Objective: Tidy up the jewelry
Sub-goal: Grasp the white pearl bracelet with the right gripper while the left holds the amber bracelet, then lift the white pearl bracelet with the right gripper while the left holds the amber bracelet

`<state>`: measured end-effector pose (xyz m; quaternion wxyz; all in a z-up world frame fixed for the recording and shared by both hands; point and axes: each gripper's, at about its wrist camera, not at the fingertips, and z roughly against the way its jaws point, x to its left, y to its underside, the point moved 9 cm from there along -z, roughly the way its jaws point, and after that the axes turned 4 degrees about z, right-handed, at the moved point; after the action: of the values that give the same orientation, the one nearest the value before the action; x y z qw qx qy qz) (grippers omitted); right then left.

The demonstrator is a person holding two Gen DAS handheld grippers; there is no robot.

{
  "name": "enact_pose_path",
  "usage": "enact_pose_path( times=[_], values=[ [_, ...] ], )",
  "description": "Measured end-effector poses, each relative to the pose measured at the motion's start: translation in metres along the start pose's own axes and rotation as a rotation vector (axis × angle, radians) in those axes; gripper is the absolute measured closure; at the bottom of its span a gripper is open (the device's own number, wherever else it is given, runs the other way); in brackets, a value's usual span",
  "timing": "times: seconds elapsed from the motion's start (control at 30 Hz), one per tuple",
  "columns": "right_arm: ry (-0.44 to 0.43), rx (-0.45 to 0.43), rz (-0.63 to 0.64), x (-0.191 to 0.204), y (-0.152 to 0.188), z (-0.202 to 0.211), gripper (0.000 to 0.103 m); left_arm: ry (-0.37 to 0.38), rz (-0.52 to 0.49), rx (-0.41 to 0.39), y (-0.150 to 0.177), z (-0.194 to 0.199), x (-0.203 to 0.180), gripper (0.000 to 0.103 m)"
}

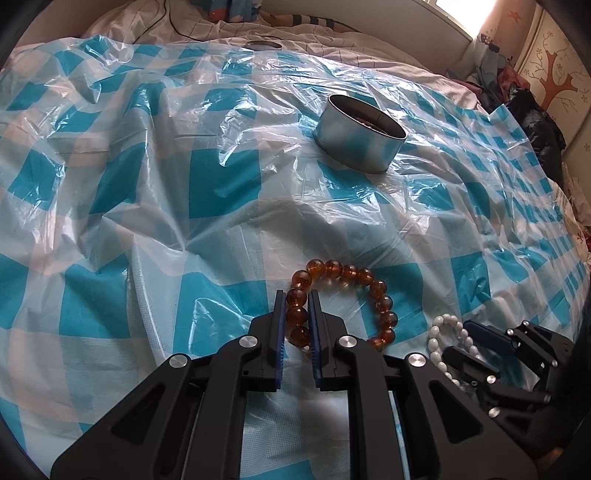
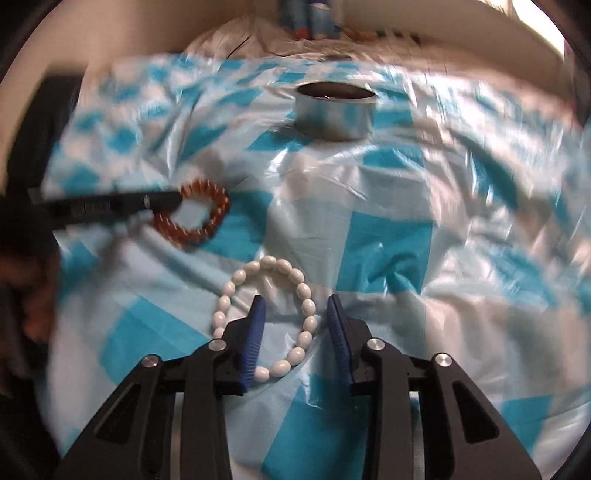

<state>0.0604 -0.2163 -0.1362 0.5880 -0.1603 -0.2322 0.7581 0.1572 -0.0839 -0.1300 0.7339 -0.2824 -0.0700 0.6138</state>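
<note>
Tilting steeply down toward the checked plastic sheet (image 1: 147, 229), the left gripper (image 1: 296, 306) has its jaws clamped on the beads of the amber bracelet (image 1: 369, 280), well in front of the round metal tin (image 1: 354, 140). Just beside it, the right gripper (image 2: 297, 317) points down too, jaws parted around one side of the white bracelet (image 2: 273, 266), with no pad pressing the beads. Something dark lies inside the tin, too dim to make out.

Home bedroom, rumpled white bedding (image 1: 332, 35), checked plastic sheet (image 1: 147, 184) over bed, tree-painted wardrobe door (image 1: 554, 74)
</note>
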Motion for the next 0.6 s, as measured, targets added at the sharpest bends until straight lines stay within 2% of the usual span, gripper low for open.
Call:
enact_pose_path(
  times=[0.03,0.07,0.2,0.3,0.37,0.47,0.6],
  values=[
    [-0.013,-0.001,-0.009,0.001,0.0,0.0,0.087,0.003,0.0,0.0,0.0,0.0,0.0,0.093],
    [-0.076,-0.004,-0.085,-0.005,0.001,0.002,0.094,0.013,0.004,0.0,0.0,0.001,-0.001,0.093],
    [-0.366,-0.04,-0.417,-0.035,0.005,0.007,0.095,0.092,0.025,0.005,-0.001,0.004,-0.006,0.093],
    [-0.597,-0.14,-0.628,-0.052,0.001,0.019,0.095,0.189,0.066,-0.004,-0.003,0.01,-0.014,0.093],
    [-0.707,-0.214,-0.689,-0.057,-0.005,0.031,0.095,0.271,0.106,-0.016,-0.006,0.017,-0.018,0.093],
    [-0.822,-0.287,-0.73,-0.06,-0.015,0.043,0.095,0.361,0.142,-0.036,-0.01,0.027,-0.025,0.093],
    [-0.906,-0.33,-0.783,-0.067,-0.019,0.047,0.095,0.44,0.155,-0.046,-0.013,0.035,-0.035,0.093]
  ],
)
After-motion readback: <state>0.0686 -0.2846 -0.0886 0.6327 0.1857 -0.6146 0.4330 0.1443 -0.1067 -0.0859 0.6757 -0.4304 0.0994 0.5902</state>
